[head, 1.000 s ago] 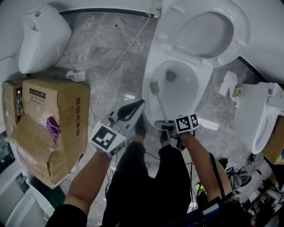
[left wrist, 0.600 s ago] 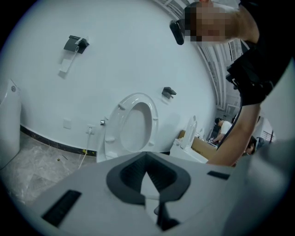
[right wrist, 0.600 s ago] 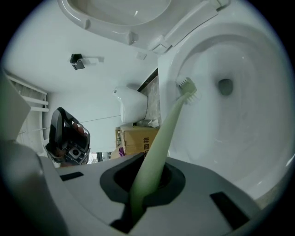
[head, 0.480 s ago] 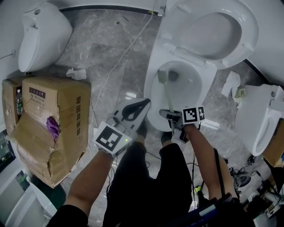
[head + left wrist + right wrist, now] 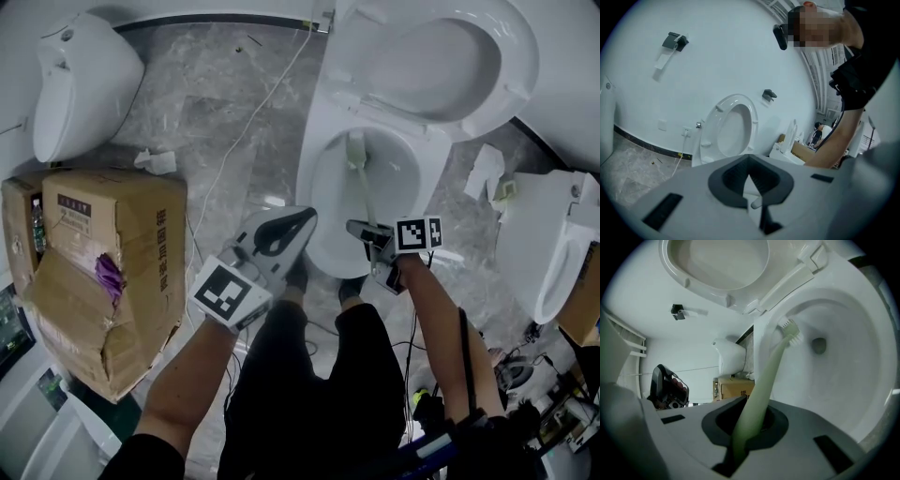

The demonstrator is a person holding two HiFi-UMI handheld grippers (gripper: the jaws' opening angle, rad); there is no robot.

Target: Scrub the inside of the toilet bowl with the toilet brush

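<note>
The right gripper (image 5: 364, 231) squeezes tight on the handle of the green toilet brush (image 5: 366, 192). The handle is long and thin. It points straight out from the jaws, away from the person and down into the toilet bowl (image 5: 315, 183). The bristle head (image 5: 790, 330) is at the far end of the bowl, high up near the rim. It sits just under the lifted seat (image 5: 441, 56). It looks like it rubs the white wall there, but I cannot be sure it touches. The drain hole (image 5: 818, 345) is a bit to the right of the head and lower down.

So most of the bowl lies nearer to the person and to the right of the bristles. I think the next rub has to pull the brush back along its own handle, or swing it across to the right.

The left gripper (image 5: 281, 234) is pinched closed with nothing in it. It hangs outside the bowl, just beside the near left rim. The right hand is the one doing the job.
</note>
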